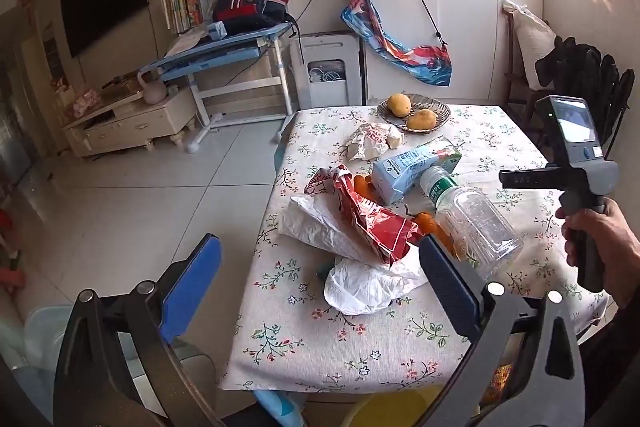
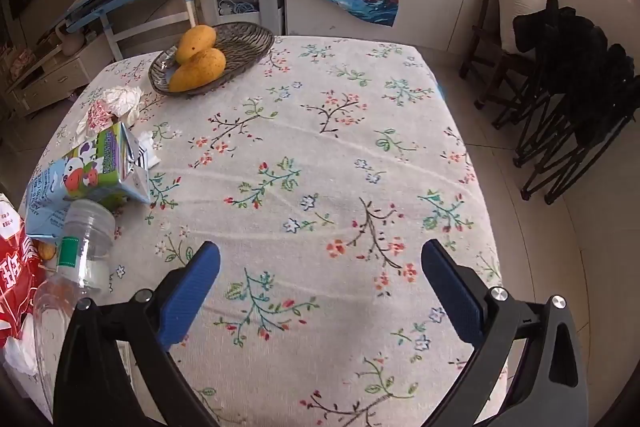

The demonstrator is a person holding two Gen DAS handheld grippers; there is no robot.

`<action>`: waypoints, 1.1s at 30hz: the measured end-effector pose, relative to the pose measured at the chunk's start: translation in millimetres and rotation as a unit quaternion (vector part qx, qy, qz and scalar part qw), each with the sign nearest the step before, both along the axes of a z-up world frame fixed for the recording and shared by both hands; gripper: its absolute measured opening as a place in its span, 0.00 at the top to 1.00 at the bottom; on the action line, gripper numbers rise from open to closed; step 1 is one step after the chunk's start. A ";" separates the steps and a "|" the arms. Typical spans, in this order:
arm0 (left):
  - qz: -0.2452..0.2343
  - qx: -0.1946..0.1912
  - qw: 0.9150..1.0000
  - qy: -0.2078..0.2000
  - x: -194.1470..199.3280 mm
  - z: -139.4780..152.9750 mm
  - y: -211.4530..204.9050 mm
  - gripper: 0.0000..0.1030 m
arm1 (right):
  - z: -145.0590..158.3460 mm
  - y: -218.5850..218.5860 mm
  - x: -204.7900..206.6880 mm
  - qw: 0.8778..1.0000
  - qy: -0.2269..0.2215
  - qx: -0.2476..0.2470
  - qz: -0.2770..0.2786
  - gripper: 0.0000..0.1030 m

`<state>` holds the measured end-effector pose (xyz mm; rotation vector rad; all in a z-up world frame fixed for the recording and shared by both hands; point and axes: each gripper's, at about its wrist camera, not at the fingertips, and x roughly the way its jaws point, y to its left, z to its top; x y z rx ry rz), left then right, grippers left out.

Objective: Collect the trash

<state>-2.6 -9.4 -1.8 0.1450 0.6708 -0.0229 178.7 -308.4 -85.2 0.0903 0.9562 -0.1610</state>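
Two hand-held grippers hang over a square tabletop (image 2: 320, 155) covered in a white cloth printed with small flowers and twigs. The left hand-held gripper (image 1: 320, 275) has its blue-padded jaws spread wide and released, with nothing pressed between them; it hovers above the near left corner of the tabletop, over a crumpled white plastic bag (image 1: 360, 287). The right hand-held gripper (image 2: 320, 283) is likewise spread wide and empty, poised over a bare stretch of the cloth; in the left wrist view a hand (image 1: 600, 247) grips its dark handle at the right edge.

The trash lies in a loose heap on the left side of the tabletop. A crushed red-and-white foil snack wrapper (image 1: 368, 215) rests on a creased white paper bag (image 1: 316, 227). Just beside it lies a clear empty plastic bottle (image 1: 472, 223) on its side, with a green label at its neck, its neck end touching a blue-and-green milk carton (image 1: 412, 167) printed with a cartoon cow. Bits of orange peel (image 1: 426, 221) show between the wrapper and the bottle. Farther back sits a wad of crumpled white paper with red print (image 1: 372, 145).

Near the far edge stands a shallow woven grey dish (image 2: 244, 45) holding two yellow mangoes (image 2: 196, 57).
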 end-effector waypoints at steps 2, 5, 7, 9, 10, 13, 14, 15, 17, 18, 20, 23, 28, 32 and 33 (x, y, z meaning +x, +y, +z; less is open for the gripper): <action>0.002 0.000 1.000 -0.008 -10.7 6.7 -0.1 0.07 | 27.4 -1.9 -28.7 0.999 -0.036 0.017 0.001 0.06; 0.004 0.000 1.000 -0.019 -32.0 17.1 -0.2 0.07 | 65.7 12.5 -81.6 0.994 -0.103 0.028 0.031 0.06; 0.003 0.002 1.000 -0.024 -49.3 24.4 -1.0 0.07 | 81.1 30.3 -116.0 0.990 -0.126 0.023 0.060 0.06; 0.004 0.001 1.000 -0.030 -65.6 32.7 0.0 0.07 | 88.7 48.6 -141.4 0.986 -0.142 0.031 0.082 0.06; 0.006 -0.001 0.999 -0.033 -73.8 36.9 0.9 0.07 | 93.2 54.4 -154.0 0.984 -0.148 0.038 0.093 0.06; 0.012 -0.003 0.999 -0.041 -95.4 48.5 3.8 0.07 | 101.2 71.4 -185.0 0.979 -0.168 0.046 0.106 0.06; 0.014 -0.004 0.999 -0.044 -102.6 51.9 4.5 0.07 | 103.0 77.1 -195.1 0.977 -0.173 0.053 0.110 0.06; 0.016 -0.004 0.999 -0.046 -110.2 54.4 5.7 0.07 | 105.4 80.7 -201.9 0.976 -0.178 0.056 0.112 0.06; 0.018 -0.003 0.999 -0.049 -123.7 58.9 7.3 0.07 | 109.3 87.7 -217.0 0.973 -0.189 0.059 0.117 0.06; 0.019 -0.003 0.999 -0.051 -129.8 61.0 7.8 0.07 | 110.8 90.2 -221.2 0.972 -0.190 0.062 0.122 0.06; 0.020 -0.005 0.998 -0.054 -141.1 64.3 9.6 0.07 | 112.4 93.9 -231.6 0.970 -0.197 0.065 0.127 0.06; 0.021 -0.007 0.998 -0.060 -155.6 68.5 13.3 0.07 | 114.5 99.8 -241.0 0.968 -0.203 0.069 0.131 0.06; 0.020 -0.009 0.997 -0.068 -169.3 76.4 13.3 0.07 | 114.5 106.3 -253.3 0.966 -0.212 0.068 0.132 0.06; 0.016 -0.013 0.997 -0.072 -174.6 83.2 15.0 0.07 | 117.2 111.9 -258.2 0.965 -0.217 0.070 0.133 0.06; 0.014 -0.013 0.997 -0.075 -175.6 85.2 14.2 0.07 | 117.9 112.2 -259.5 0.964 -0.219 0.072 0.134 0.06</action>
